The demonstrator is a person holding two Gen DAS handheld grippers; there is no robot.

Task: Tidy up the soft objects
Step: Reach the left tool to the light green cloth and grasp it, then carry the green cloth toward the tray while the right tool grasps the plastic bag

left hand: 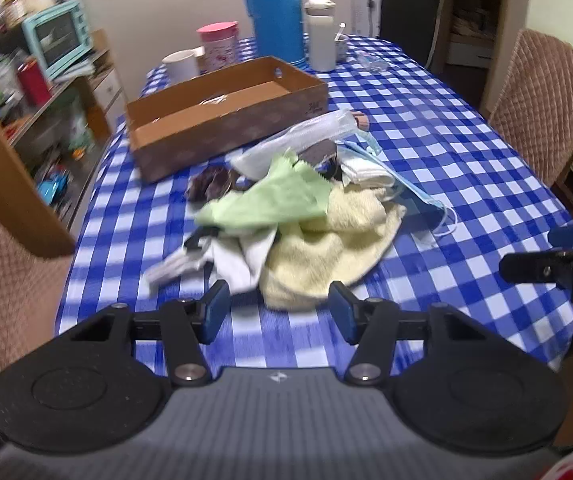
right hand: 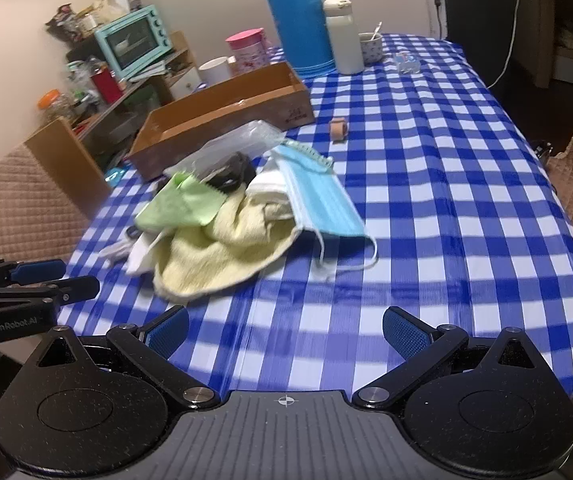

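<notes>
A pile of soft things lies on the blue checked tablecloth point(left hand: 426, 128): a yellow towel point(left hand: 326, 252) point(right hand: 222, 252), a green cloth point(left hand: 274, 196) point(right hand: 178, 204), a blue face mask point(left hand: 410, 188) point(right hand: 322, 200), white cloths point(left hand: 242, 256), a dark item point(left hand: 318, 152) and a clear plastic bag point(left hand: 310, 132) point(right hand: 238, 140). A brown cardboard box point(left hand: 222, 120) point(right hand: 222, 112) stands behind the pile. My left gripper point(left hand: 278, 312) is open and empty just in front of the towel. My right gripper point(right hand: 286, 328) is open and empty, above the cloth near the table's front edge.
A blue thermos point(right hand: 298, 20), a white bottle point(right hand: 344, 36), a pink-lidded jar point(right hand: 248, 50), a white mug point(right hand: 214, 70) and a small cup point(right hand: 370, 46) stand at the far end. A small tape roll point(right hand: 337, 130) lies right of the box. Padded chairs point(left hand: 542, 112) flank the table.
</notes>
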